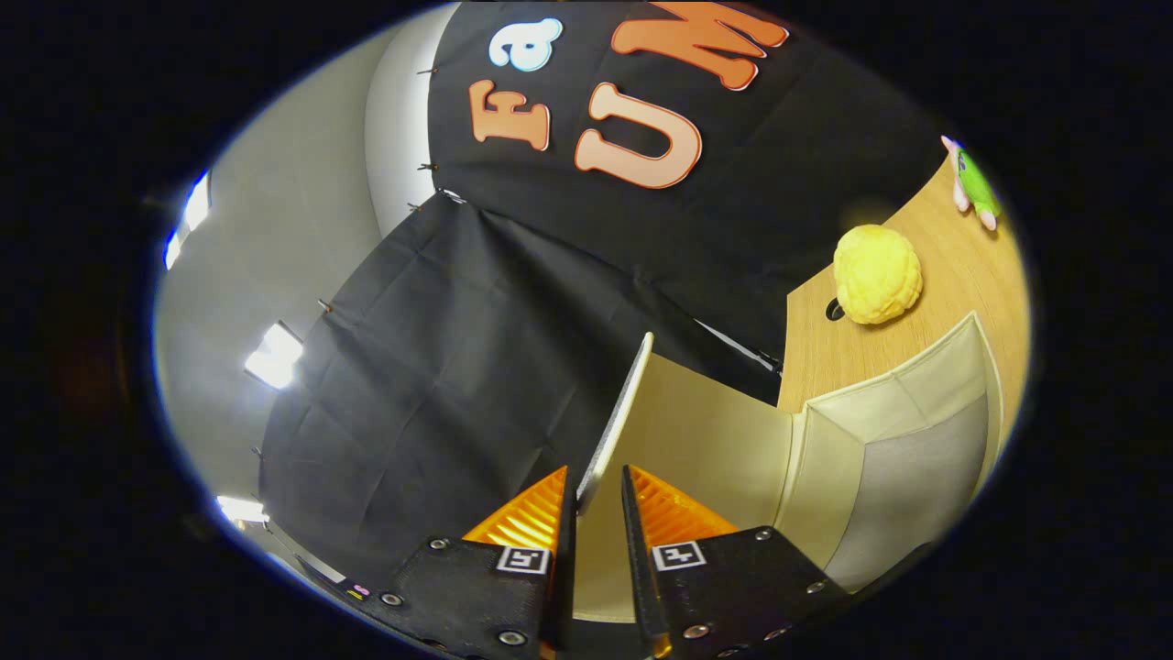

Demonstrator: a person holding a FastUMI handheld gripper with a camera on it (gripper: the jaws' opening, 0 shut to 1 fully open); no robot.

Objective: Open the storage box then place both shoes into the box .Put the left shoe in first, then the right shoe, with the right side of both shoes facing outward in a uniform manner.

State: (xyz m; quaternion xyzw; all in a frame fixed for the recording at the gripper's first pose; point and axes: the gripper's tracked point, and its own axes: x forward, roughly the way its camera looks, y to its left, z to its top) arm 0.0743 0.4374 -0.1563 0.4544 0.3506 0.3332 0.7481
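Your gripper [600, 490], nearly closed, pinches the lid [623, 412] edge, box [880, 458] at 3 o'clock; lift too fast and the thin lid slips free

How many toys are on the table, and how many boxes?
Toys: 2, a yellow bumpy ball and a green plush toy
Boxes: 1, the storage box, its lid gripped between the gripper jaws
Total: 3

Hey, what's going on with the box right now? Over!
Gripper jaws pinching the lid's edge. Box open, lid lifted up, inside looks bare. Yellow toy and green toy on the table beyond, not in the way.
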